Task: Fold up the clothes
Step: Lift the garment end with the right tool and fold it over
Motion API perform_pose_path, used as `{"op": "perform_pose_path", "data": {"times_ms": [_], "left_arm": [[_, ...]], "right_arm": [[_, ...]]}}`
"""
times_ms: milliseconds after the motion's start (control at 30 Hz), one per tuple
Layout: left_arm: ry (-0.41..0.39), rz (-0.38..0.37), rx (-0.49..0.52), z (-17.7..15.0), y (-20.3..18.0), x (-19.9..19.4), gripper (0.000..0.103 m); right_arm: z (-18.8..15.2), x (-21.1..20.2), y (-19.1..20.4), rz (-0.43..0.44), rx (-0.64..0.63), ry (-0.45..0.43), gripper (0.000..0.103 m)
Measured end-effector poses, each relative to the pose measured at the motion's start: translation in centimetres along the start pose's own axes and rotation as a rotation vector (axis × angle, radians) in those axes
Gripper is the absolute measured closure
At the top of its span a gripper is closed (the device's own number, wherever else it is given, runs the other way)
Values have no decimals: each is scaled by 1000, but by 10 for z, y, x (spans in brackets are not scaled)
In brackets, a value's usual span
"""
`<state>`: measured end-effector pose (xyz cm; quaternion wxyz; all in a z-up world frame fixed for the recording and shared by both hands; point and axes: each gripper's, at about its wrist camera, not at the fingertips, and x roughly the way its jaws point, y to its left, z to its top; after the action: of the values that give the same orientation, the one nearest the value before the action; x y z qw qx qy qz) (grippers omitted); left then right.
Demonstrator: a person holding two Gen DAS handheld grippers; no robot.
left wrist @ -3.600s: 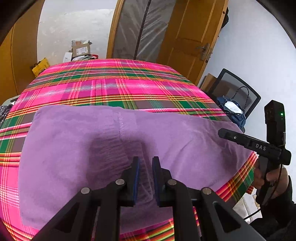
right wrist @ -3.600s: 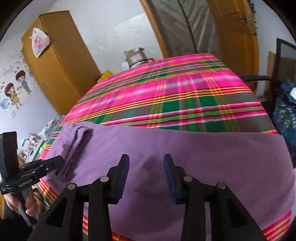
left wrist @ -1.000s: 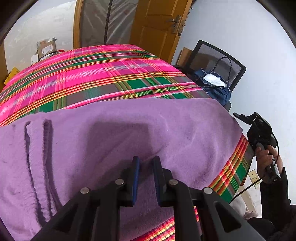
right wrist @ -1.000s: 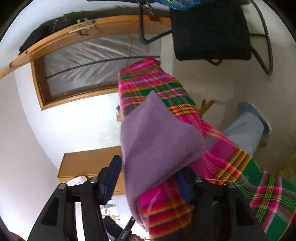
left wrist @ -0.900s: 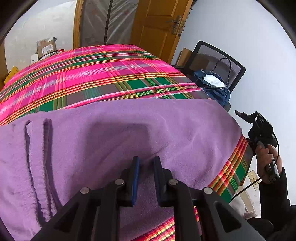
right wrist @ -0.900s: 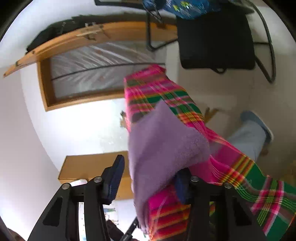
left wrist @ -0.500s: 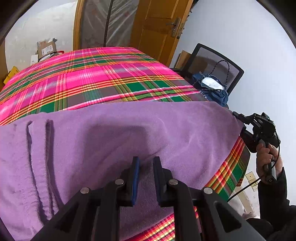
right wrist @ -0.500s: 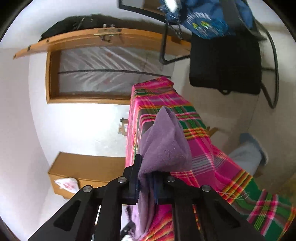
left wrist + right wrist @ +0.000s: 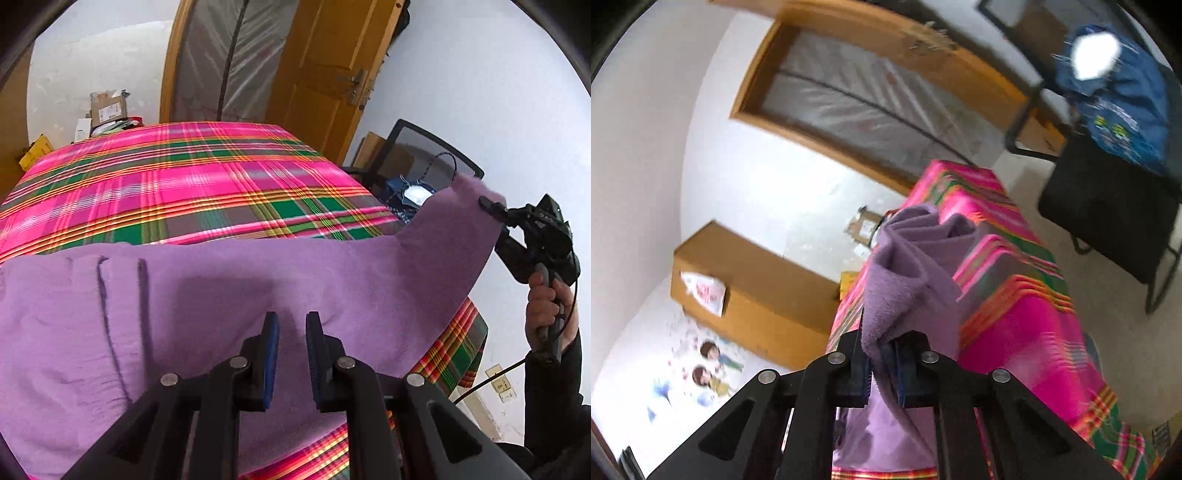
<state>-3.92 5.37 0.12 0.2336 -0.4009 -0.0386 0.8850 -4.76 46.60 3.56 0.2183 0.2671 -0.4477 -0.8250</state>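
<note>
Right gripper (image 9: 882, 363) clamps the purple garment (image 9: 229, 295) corner, lifted at 3 o'clock off the plaid table (image 9: 184, 177), left gripper (image 9: 291, 350) narrowly parted over the flat part, pinning nothing: risk is the whole cloth dragging or the bunched corner slipping.

Black two-finger grippers, blue pads

Left gripper (image 9: 291, 328): silver screws, blue pads (image 9: 272, 354). Right gripper (image 9: 882, 354) the same; black cable, dark sleeve (image 9: 550, 391) below its handle.

purple garment (image 9: 207, 295) cut off left, chair (image 9: 1108, 192) blurred
</note>
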Motion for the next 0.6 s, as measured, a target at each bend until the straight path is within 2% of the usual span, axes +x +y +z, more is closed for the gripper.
{"op": "perform_pose_path", "data": {"times_ms": [333, 600], "left_arm": [[-60, 16, -51, -5, 23, -23, 88], [-75, -7, -60, -7, 30, -31, 88]], "right_arm": [[-17, 38, 65, 45, -132, 100, 93], [-31, 67, 104, 82, -197, 160, 93]]}}
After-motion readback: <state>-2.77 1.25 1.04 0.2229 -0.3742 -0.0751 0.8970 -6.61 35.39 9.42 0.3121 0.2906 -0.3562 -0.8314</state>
